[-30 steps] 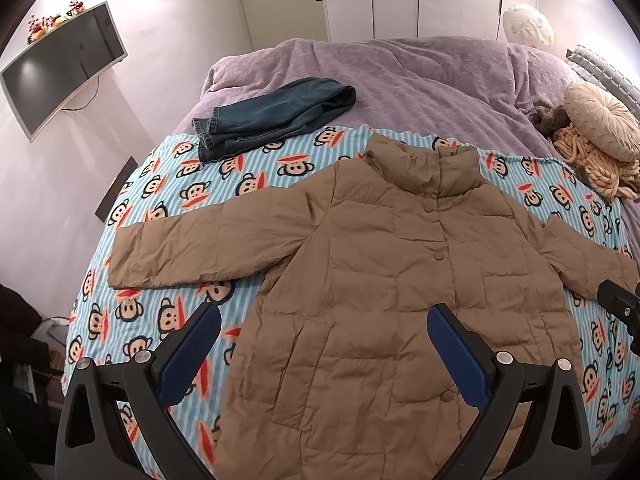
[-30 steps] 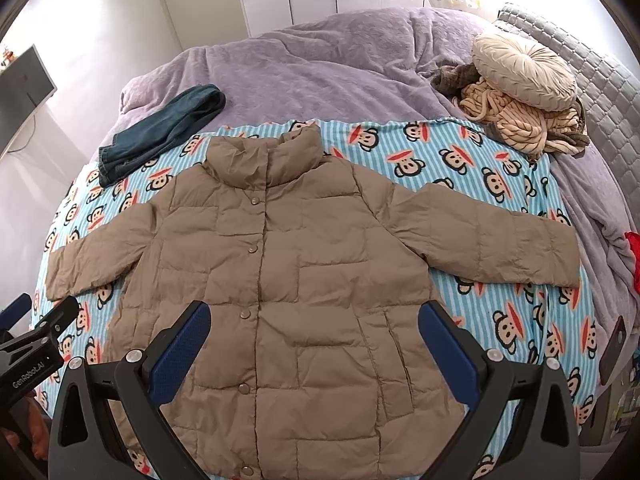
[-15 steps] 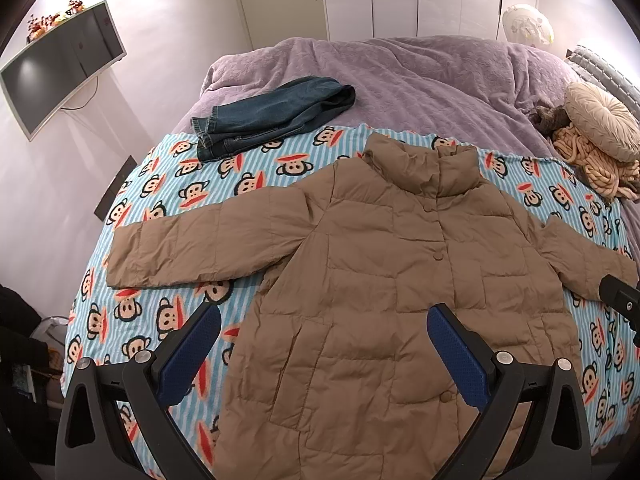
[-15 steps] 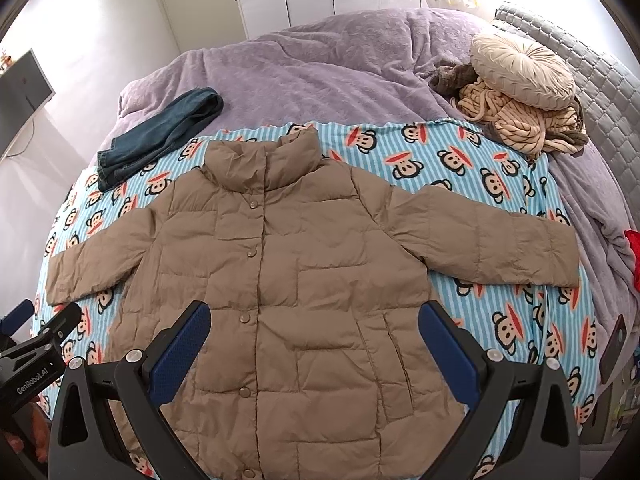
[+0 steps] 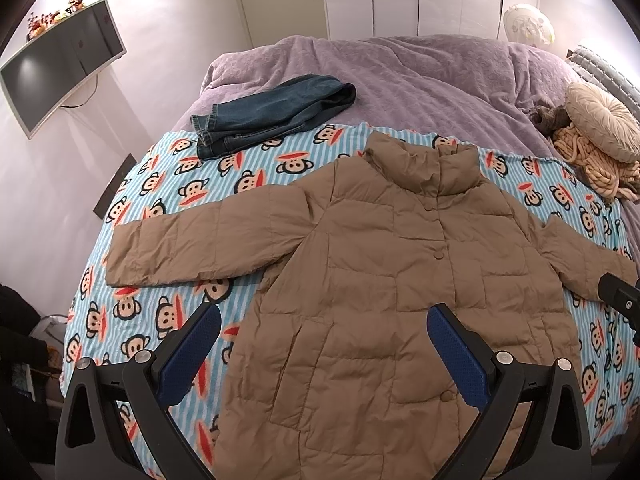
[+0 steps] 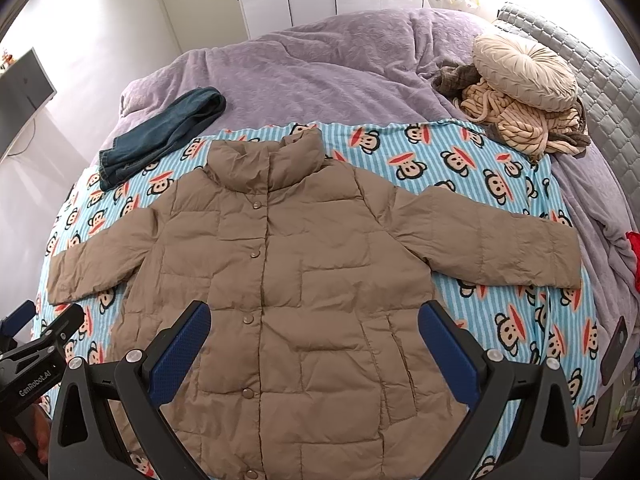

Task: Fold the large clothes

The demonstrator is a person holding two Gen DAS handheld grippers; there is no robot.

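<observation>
A tan quilted puffer jacket (image 5: 380,280) lies flat, front up and buttoned, both sleeves spread out, on a blue striped monkey-print blanket (image 5: 160,312). It also shows in the right wrist view (image 6: 304,272). My left gripper (image 5: 324,336) is open and empty, held above the jacket's lower left part. My right gripper (image 6: 314,332) is open and empty above the jacket's lower middle. The left gripper's body shows at the left edge of the right wrist view (image 6: 36,356).
Folded blue jeans (image 5: 272,112) lie at the blanket's far left edge on the purple bedspread (image 5: 400,76). A round beige cushion (image 6: 524,72) and a chunky knit throw (image 6: 516,124) sit at the far right. A wall monitor (image 5: 60,64) hangs left of the bed.
Both grippers have drifted slightly; the jacket sits a little lower in the right wrist view. Nothing was gripped or moved.
</observation>
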